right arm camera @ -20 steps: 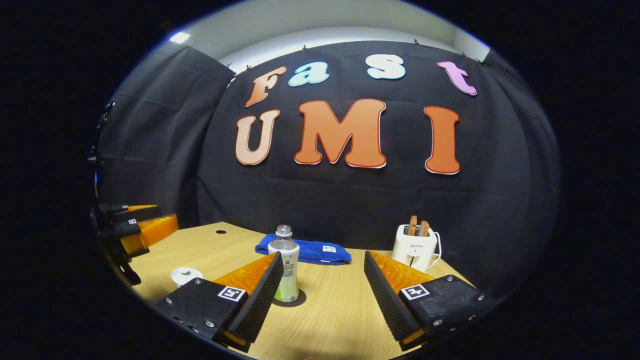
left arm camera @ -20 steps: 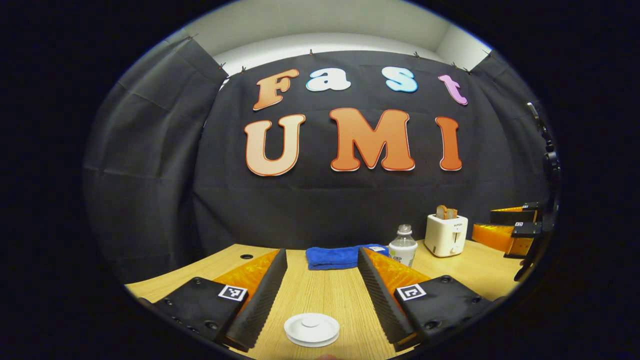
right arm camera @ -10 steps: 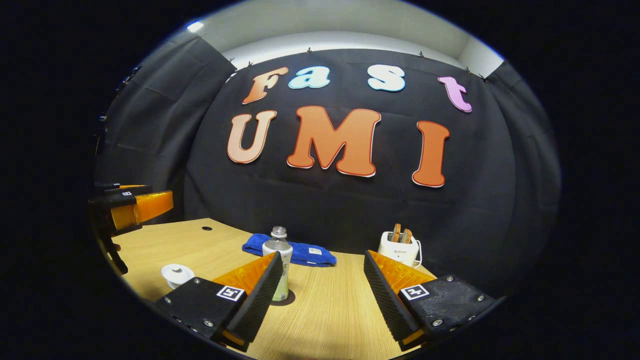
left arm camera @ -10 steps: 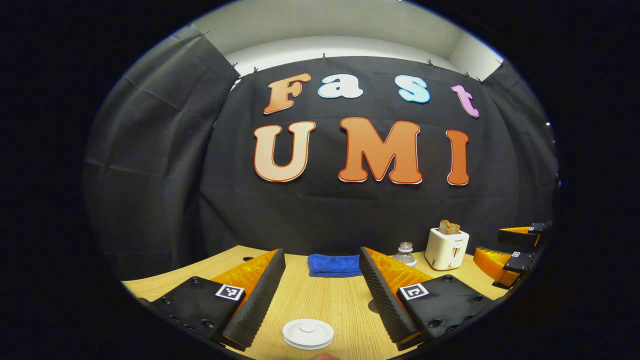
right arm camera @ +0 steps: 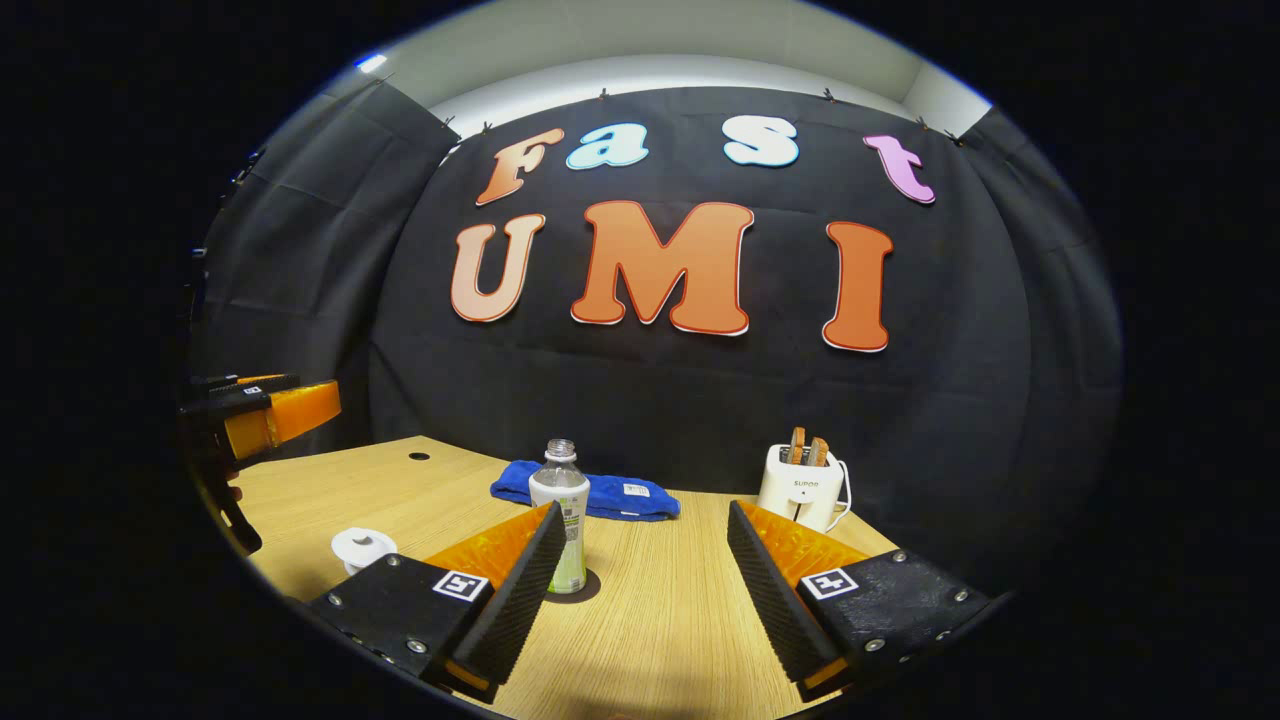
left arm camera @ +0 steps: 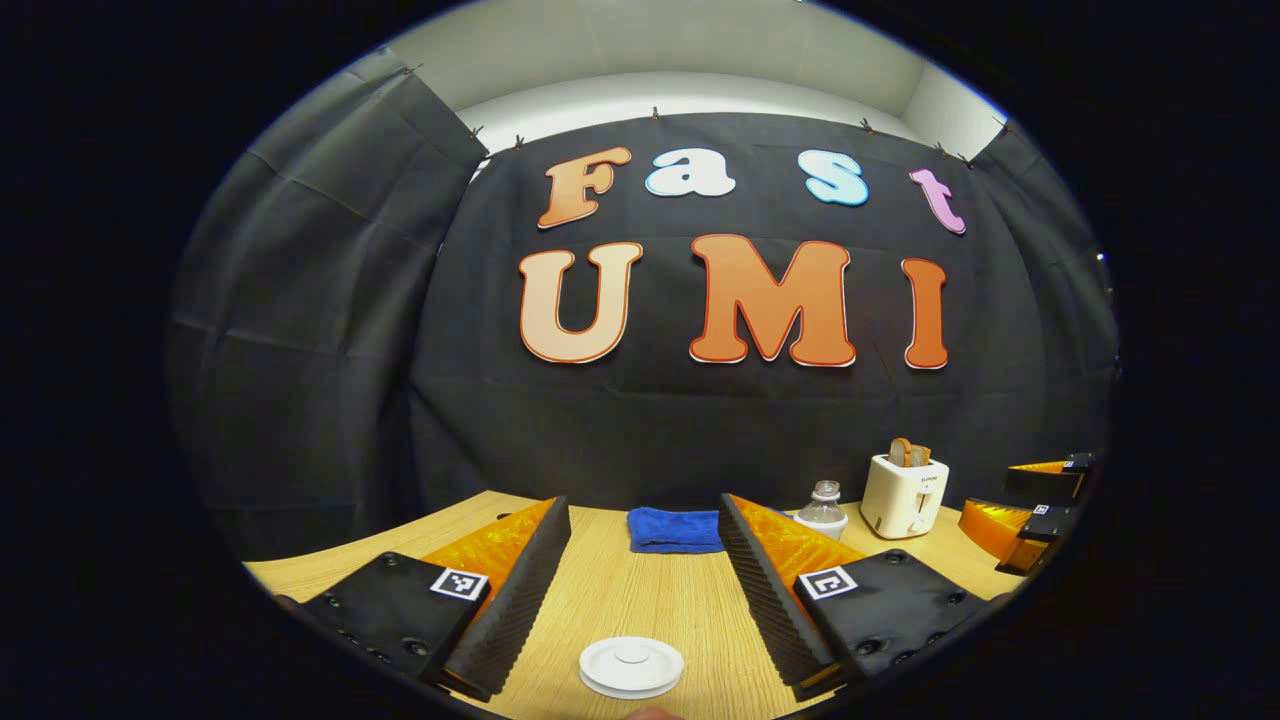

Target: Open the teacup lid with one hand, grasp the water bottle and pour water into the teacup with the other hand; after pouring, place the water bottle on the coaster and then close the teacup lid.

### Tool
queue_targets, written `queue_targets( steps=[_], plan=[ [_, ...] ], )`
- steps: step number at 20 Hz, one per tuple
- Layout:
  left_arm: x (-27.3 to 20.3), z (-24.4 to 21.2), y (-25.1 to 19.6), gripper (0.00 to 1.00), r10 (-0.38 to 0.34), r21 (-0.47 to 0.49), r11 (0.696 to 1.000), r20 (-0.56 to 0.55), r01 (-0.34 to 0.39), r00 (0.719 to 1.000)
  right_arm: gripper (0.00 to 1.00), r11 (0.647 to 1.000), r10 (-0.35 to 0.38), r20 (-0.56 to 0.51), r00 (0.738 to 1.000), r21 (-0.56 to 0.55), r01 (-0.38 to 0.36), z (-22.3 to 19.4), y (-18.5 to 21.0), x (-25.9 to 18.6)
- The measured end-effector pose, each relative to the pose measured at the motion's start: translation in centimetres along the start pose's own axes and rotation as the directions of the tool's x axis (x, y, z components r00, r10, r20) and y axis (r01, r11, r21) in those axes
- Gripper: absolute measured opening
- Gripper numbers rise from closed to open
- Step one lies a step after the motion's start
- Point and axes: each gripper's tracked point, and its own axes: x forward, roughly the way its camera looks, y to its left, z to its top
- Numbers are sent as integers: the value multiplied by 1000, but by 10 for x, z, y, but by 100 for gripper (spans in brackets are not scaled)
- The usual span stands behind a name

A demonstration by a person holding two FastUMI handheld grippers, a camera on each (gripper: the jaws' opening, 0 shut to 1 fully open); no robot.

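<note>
The wooden worktop (right arm camera: 660,610) runs back to the black cloth wall. At its far edge a folded blue towel (right arm camera: 600,497) lies flat, and to the right of it stands a white toaster (right arm camera: 800,488) with two slices of bread in its slots. Both claws hover over the near side of the worktop with fingers spread wide, gripping nothing. In the right gripper view, the right claw (right arm camera: 640,585) faces the bottle (right arm camera: 562,525), which stands upright and capless on a dark round coaster (right arm camera: 588,589), just past the claw's left finger and not touched by it. The left claw (right arm camera: 262,412) shows at that view's left edge, raised above the worktop. In the left gripper view, the left claw (left arm camera: 640,590) has the white lidded teacup (left arm camera: 632,667) low between its fingers, apart from both; the lid sits on the cup. The same cup (right arm camera: 364,547) appears in the right gripper view, well left of the bottle.
</note>
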Motion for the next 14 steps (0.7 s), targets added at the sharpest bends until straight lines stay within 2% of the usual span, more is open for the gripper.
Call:
queue_targets(
  steps=[7, 8, 11, 12, 14],
  plan=[
    [-1, -6, 4, 95, 10, 23, 1000, -10, -10, 1000, 98, 1000, 7, 8, 1000, 6, -7, 1, 5, 0],
    [0, -6, 4, 99, 10, 26, 1000, -9, -10, 1000, 98, 1000, 9, 5, 1000, 10, -9, 1, 6, 0],
    [-1, -5, 6, 99, 13, 39, 999, -3, -13, 1000, 98, 1000, 11, 3, 1000, 19, -11, 2, 7, 1],
    [-1, -4, 7, 95, 13, 44, 999, 0, -13, 1000, 98, 1000, 11, 5, 1000, 21, -11, 1, 10, 1],
    [-3, -3, 6, 95, 13, 47, 999, 6, -14, 1000, 98, 1000, 14, 6, 1000, 26, -14, 2, 12, 2]
  ],
)
